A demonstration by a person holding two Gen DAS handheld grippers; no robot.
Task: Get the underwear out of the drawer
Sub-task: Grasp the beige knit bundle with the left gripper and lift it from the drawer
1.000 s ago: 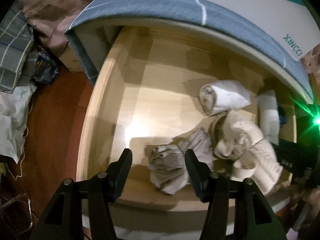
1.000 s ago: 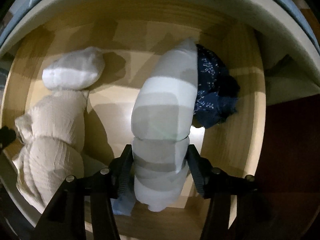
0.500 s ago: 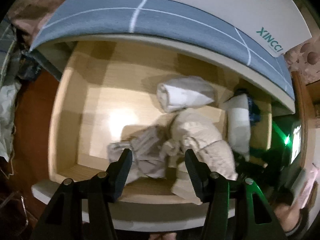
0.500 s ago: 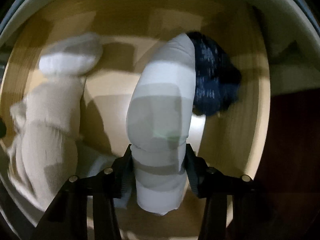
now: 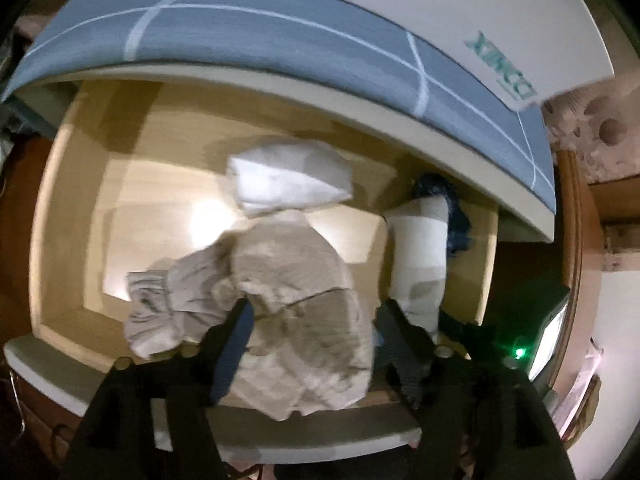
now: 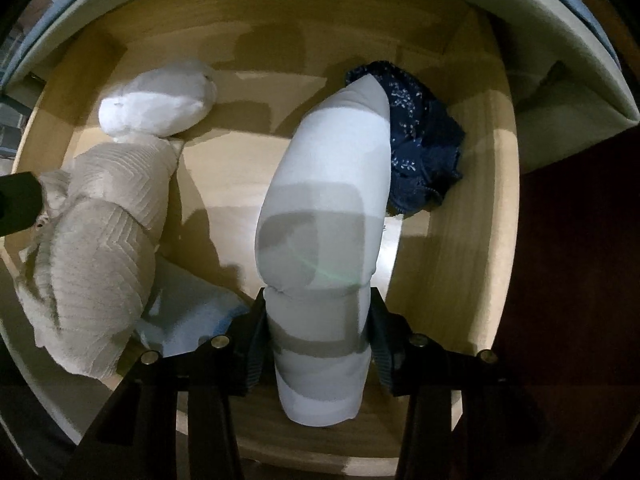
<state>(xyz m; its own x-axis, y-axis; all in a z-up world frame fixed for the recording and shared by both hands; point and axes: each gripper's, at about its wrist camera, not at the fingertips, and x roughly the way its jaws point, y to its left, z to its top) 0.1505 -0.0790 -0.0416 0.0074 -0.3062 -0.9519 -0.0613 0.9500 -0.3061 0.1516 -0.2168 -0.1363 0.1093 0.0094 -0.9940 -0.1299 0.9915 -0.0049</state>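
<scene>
The open wooden drawer point(image 5: 68, 208) holds several rolled and crumpled pieces of underwear. My left gripper point(image 5: 314, 308) points down over a beige ribbed piece point(image 5: 296, 272). Its jaws are opening, with that piece lying between them and untouched by the pads. A grey crumpled piece point(image 5: 168, 300) lies to its left and a white roll point(image 5: 288, 178) behind it. My right gripper point(image 6: 318, 312) is shut on the near end of a long white-and-grey roll point(image 6: 332, 184), its pads pressing into both sides. A navy patterned piece point(image 6: 424, 152) lies against that roll's right side.
A grey-blue mattress edge point(image 5: 280, 40) with a white box on top overhangs the drawer's back. A pale blue cloth point(image 6: 188, 312) lies between the beige piece point(image 6: 100, 232) and the held roll. Red-brown floor point(image 6: 560, 240) shows to the right of the drawer wall point(image 6: 472, 240).
The left gripper has travelled right, from over the grey crumpled piece to over the beige ribbed one, and its jaws have widened. The right jaws have narrowed onto the white-and-grey roll.
</scene>
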